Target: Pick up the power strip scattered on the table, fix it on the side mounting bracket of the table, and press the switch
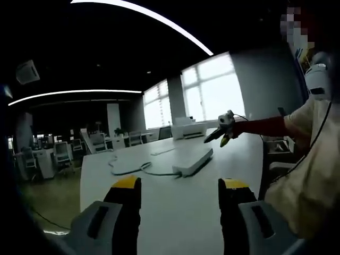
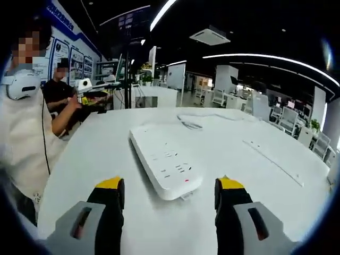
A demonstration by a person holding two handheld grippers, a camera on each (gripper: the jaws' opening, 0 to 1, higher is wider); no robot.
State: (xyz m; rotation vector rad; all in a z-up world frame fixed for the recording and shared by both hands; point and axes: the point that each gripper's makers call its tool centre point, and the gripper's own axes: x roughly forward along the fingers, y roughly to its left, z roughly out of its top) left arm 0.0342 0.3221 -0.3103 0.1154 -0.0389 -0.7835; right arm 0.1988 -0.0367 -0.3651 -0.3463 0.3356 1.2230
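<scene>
Power strip not yet picked up.
The long white plastic power strip [image 2: 164,162] lies just ahead between the right gripper [image 2: 169,194]'s spread, empty jaws, long axis pointing away; the left gripper [image 1: 180,192], also spread, stands farther off.

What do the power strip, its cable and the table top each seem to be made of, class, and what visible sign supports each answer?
Power strip: probably hard white plastic with a smooth moulded casing, rounded edges and recessed sockets.
Cable: likely white rubber or flexible plastic sheathing, since it lies in soft loops.
Table: smooth white top with a faint sheen, perhaps laminate; the material underneath cannot be told.
</scene>
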